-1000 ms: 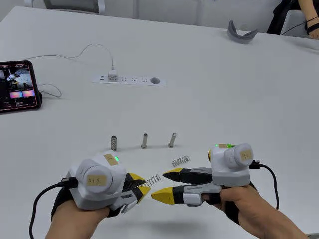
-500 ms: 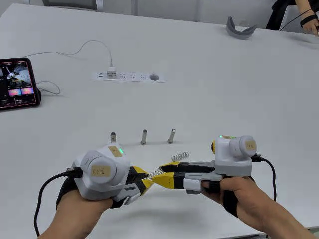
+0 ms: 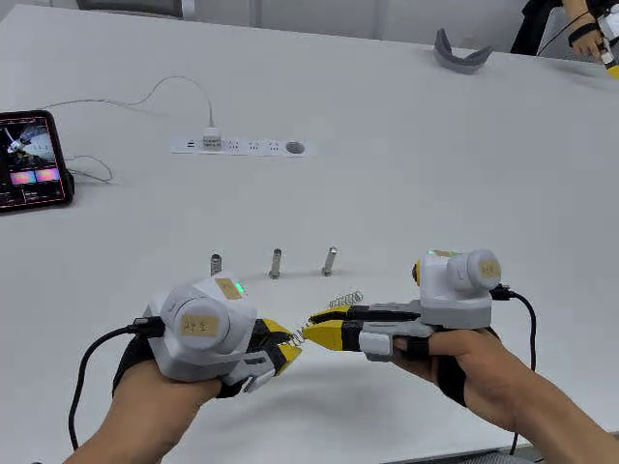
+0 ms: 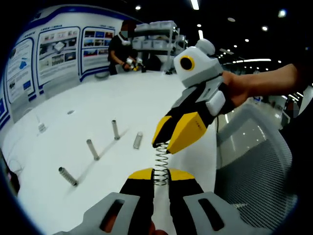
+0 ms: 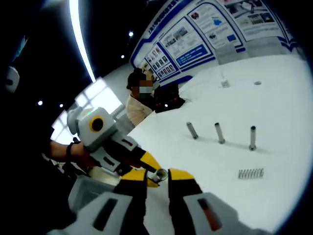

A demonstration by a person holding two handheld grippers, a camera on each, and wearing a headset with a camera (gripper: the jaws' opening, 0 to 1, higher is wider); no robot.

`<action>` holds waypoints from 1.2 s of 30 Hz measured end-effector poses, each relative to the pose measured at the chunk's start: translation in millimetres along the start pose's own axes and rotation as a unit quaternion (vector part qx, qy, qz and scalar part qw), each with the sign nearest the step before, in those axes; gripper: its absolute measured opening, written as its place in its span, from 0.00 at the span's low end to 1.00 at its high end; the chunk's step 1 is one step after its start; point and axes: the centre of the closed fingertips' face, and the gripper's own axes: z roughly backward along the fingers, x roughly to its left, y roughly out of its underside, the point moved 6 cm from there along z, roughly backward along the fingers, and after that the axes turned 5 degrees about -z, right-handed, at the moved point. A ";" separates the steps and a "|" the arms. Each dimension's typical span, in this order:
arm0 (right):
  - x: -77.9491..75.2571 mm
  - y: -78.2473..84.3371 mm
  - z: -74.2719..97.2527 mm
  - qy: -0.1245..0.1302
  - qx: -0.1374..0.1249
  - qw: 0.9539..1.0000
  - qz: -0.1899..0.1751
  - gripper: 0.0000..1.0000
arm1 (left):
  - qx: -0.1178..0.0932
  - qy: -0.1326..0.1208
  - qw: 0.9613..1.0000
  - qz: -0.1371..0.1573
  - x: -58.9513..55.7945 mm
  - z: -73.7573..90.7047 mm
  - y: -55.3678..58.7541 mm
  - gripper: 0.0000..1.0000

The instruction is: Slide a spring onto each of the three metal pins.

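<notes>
Low over the near side of the table (image 3: 435,193), the spring (image 3: 298,336) bridges both tools, its long axis running 9 to 3. The left gripper (image 3: 285,346) is clamped on its 9 o'clock end and the right gripper (image 3: 317,331) pinches the other. The bare middle pin (image 3: 276,263) stands upright at 12 o'clock, about equally near both.

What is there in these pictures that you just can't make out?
- Head view: the held spring is almost hidden between the tips of the left gripper and the right gripper.
- Head view: the tablet is cut off by the left edge, and its screen is too small to read.
- Head view: the loose spring is too small to count its coils.
- Right gripper view: the held spring shows end-on, hiding its length.
</notes>
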 end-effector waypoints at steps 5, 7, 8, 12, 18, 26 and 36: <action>5.6 -5.6 -1.9 -0.012 0.018 1.000 0.021 0.15 | -0.003 0.003 1.000 -0.004 0.3 -1.1 -4.4 0.10; 4.8 -5.7 -2.8 -0.009 0.039 0.998 0.040 0.15 | -0.008 0.005 1.000 -0.006 0.6 -1.3 -7.5 0.10; 4.3 -5.1 -3.3 -0.007 0.049 0.998 0.047 0.15 | -0.009 0.006 1.000 -0.005 0.7 -1.3 -8.8 0.10; 6.1 -8.7 -4.8 -0.003 0.069 0.994 0.079 0.13 | -0.011 0.011 1.000 -0.013 1.0 -1.3 -13.2 0.10; 8.6 -12.6 -4.5 -0.010 0.104 0.988 0.115 0.13 | -0.008 0.020 0.999 -0.030 0.5 -1.4 -16.1 0.10; 12.2 -16.1 -6.7 -0.026 0.158 0.974 0.162 0.13 | -0.003 0.037 0.998 -0.049 -2.9 -1.9 -20.3 0.10; 16.8 -15.7 -10.3 -0.049 0.201 0.957 0.204 0.13 | -0.014 0.052 0.998 -0.040 -4.7 2.5 -17.3 0.10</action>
